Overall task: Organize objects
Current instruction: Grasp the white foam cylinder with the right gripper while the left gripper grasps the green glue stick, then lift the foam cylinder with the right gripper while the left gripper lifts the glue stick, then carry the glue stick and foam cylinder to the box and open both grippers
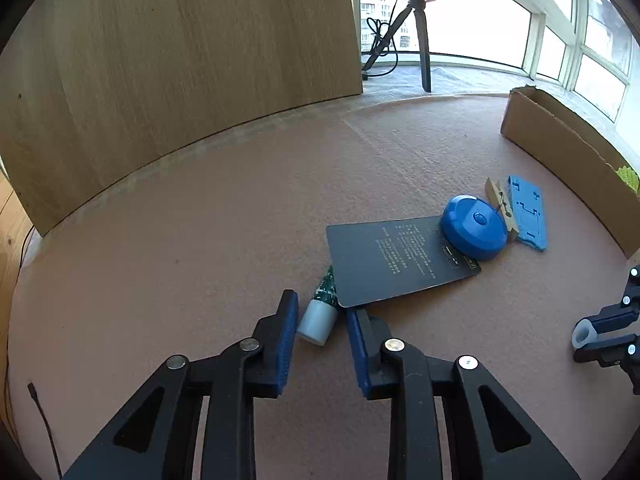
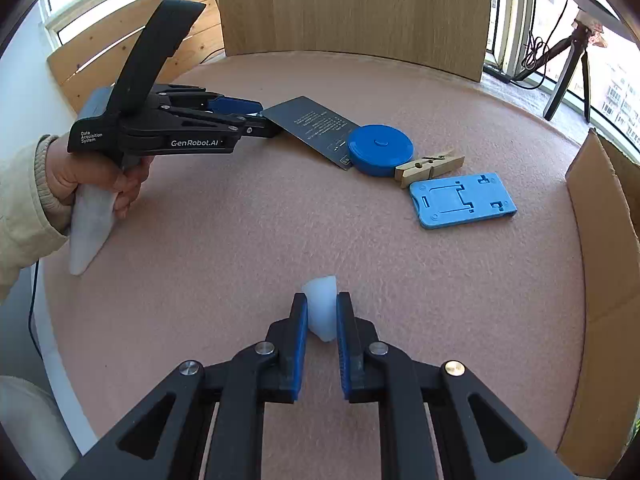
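Note:
My left gripper (image 1: 322, 312) is open, its pads on either side of a small toy tree with a white base (image 1: 319, 319) that lies on the pink felt, its green top tucked under a dark card (image 1: 396, 258). A blue round tape measure (image 1: 474, 226) rests on the card's far corner, beside a wooden clothespin (image 1: 502, 206) and a blue plastic holder (image 1: 528, 212). My right gripper (image 2: 322, 312) is shut on a white translucent piece (image 2: 322, 306) above the felt. The left gripper (image 2: 256, 118) also shows in the right wrist view, at the card's near corner (image 2: 312, 124).
A cardboard box (image 2: 600, 264) stands along the right edge of the table. A wooden panel (image 1: 180, 60) stands at the back. A ring-light tripod (image 1: 420, 28) stands by the windows behind. The pink felt (image 2: 240, 240) covers the table.

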Action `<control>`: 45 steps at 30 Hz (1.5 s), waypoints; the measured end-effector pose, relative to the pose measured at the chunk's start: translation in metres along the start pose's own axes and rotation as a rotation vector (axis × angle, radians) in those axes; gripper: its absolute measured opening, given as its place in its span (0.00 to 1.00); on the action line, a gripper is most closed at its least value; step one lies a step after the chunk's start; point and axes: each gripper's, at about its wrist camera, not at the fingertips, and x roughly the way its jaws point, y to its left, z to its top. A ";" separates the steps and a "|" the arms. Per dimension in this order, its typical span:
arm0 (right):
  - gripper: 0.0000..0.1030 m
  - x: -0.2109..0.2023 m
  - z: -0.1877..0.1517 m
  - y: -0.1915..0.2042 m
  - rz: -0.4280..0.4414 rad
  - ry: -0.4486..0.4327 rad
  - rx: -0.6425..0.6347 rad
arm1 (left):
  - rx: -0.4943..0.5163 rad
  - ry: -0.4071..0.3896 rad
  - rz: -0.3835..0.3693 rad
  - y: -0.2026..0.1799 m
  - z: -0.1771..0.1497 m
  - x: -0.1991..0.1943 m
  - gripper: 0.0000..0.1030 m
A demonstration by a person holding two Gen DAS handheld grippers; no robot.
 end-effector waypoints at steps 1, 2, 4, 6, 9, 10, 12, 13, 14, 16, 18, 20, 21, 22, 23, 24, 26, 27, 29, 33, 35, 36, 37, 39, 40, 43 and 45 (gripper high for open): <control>0.12 0.000 0.000 0.000 0.000 -0.001 0.001 | 0.001 -0.003 0.004 -0.003 -0.001 -0.001 0.16; 0.12 0.000 0.000 -0.001 0.000 -0.003 0.002 | -0.007 -0.004 0.007 -0.005 -0.002 -0.001 0.16; 0.12 0.001 0.000 -0.002 -0.001 -0.004 0.005 | -0.048 0.001 -0.010 -0.005 -0.005 -0.004 0.16; 0.12 0.001 0.001 -0.002 -0.003 -0.006 0.011 | -0.085 0.009 -0.016 -0.006 -0.015 -0.011 0.16; 0.12 0.001 0.000 -0.002 -0.010 -0.012 0.019 | -0.139 0.016 0.013 -0.015 -0.035 -0.028 0.16; 0.12 0.000 0.000 -0.001 -0.013 -0.015 0.023 | -0.165 0.019 0.020 -0.017 -0.042 -0.034 0.16; 0.12 -0.001 -0.001 -0.001 -0.015 -0.026 0.035 | -0.220 0.031 0.033 -0.024 -0.057 -0.047 0.16; 0.12 -0.002 -0.002 0.000 -0.015 -0.036 0.042 | -0.243 0.037 0.038 -0.026 -0.066 -0.056 0.16; 0.12 -0.003 -0.003 0.001 -0.015 -0.044 0.048 | -0.260 0.041 0.041 -0.031 -0.072 -0.062 0.16; 0.12 -0.003 -0.005 0.003 -0.023 -0.056 0.057 | -0.287 0.045 0.040 -0.042 -0.083 -0.072 0.16; 0.12 -0.005 -0.007 0.005 -0.030 -0.066 0.070 | -0.299 0.044 0.039 -0.053 -0.090 -0.080 0.16; 0.11 -0.008 -0.009 0.003 -0.024 -0.077 0.098 | -0.299 0.041 0.045 -0.063 -0.090 -0.084 0.16; 0.09 -0.011 -0.009 0.002 -0.019 -0.083 0.112 | -0.294 0.038 0.053 -0.068 -0.089 -0.088 0.16; 0.09 -0.014 -0.009 0.001 -0.015 -0.090 0.125 | -0.291 0.033 0.058 -0.073 -0.087 -0.093 0.16; 0.09 -0.019 -0.008 0.000 -0.013 -0.101 0.136 | -0.291 0.025 0.060 -0.077 -0.083 -0.099 0.16; 0.09 -0.024 -0.008 0.000 -0.010 -0.113 0.144 | -0.290 0.011 0.063 -0.081 -0.079 -0.106 0.16; 0.09 -0.033 -0.006 0.002 -0.016 -0.134 0.147 | -0.290 -0.016 0.068 -0.086 -0.069 -0.121 0.16; 0.09 -0.038 -0.003 0.003 -0.020 -0.146 0.147 | -0.296 -0.031 0.065 -0.086 -0.064 -0.128 0.16; 0.09 -0.051 0.002 0.004 -0.029 -0.176 0.151 | -0.299 -0.068 0.067 -0.089 -0.055 -0.143 0.16; 0.09 -0.078 0.013 0.010 -0.057 -0.231 0.140 | -0.297 -0.124 0.071 -0.091 -0.036 -0.167 0.16; 0.09 -0.090 0.019 0.013 -0.080 -0.252 0.134 | -0.284 -0.148 0.086 -0.093 -0.028 -0.178 0.16; 0.09 -0.096 0.022 0.014 -0.092 -0.262 0.135 | -0.276 -0.159 0.094 -0.094 -0.025 -0.183 0.16; 0.09 -0.101 0.025 0.015 -0.111 -0.272 0.134 | -0.271 -0.167 0.104 -0.094 -0.021 -0.188 0.16; 0.09 -0.111 0.029 0.018 -0.153 -0.286 0.134 | -0.277 -0.176 0.109 -0.094 -0.018 -0.195 0.16; 0.09 -0.114 0.030 0.019 -0.168 -0.293 0.138 | -0.282 -0.180 0.108 -0.093 -0.017 -0.196 0.16; 0.09 -0.120 0.034 0.019 -0.200 -0.298 0.153 | -0.291 -0.186 0.119 -0.090 -0.013 -0.199 0.16; 0.09 -0.121 0.035 0.018 -0.212 -0.298 0.160 | -0.298 -0.188 0.124 -0.087 -0.010 -0.198 0.16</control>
